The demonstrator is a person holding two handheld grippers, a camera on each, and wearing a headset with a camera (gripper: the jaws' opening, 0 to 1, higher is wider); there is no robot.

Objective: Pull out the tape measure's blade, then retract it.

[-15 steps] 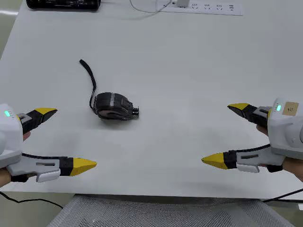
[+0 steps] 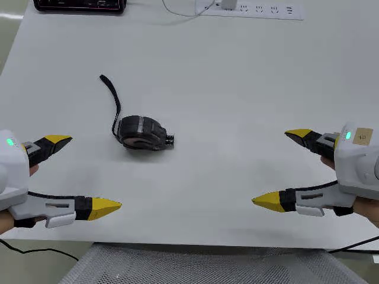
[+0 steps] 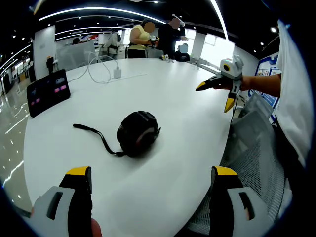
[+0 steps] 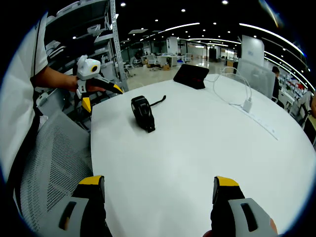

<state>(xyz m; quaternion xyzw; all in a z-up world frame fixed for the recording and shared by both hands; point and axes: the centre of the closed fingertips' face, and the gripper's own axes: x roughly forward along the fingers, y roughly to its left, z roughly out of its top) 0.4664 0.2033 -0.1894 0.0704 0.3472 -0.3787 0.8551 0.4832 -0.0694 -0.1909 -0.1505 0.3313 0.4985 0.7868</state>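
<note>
A black tape measure (image 2: pixel 142 133) with a black wrist strap (image 2: pixel 110 94) lies on the white table (image 2: pixel 225 89), left of centre; its blade is fully in. It also appears as the tape measure (image 3: pixel 138 133) ahead of my left jaws and as the tape measure (image 4: pixel 142 113) far ahead of my right jaws. My left gripper (image 2: pixel 89 173) hovers open at the table's near left, a short way from the tape. My right gripper (image 2: pixel 283 167) hovers open at the near right, well apart from it. Both hold nothing.
A white power strip (image 2: pixel 254 9) with a cable lies along the far edge, and a dark flat device (image 2: pixel 80 5) sits at the far left. A mesh chair (image 2: pixel 195 266) stands below the near edge. People stand far off (image 3: pixel 158 37).
</note>
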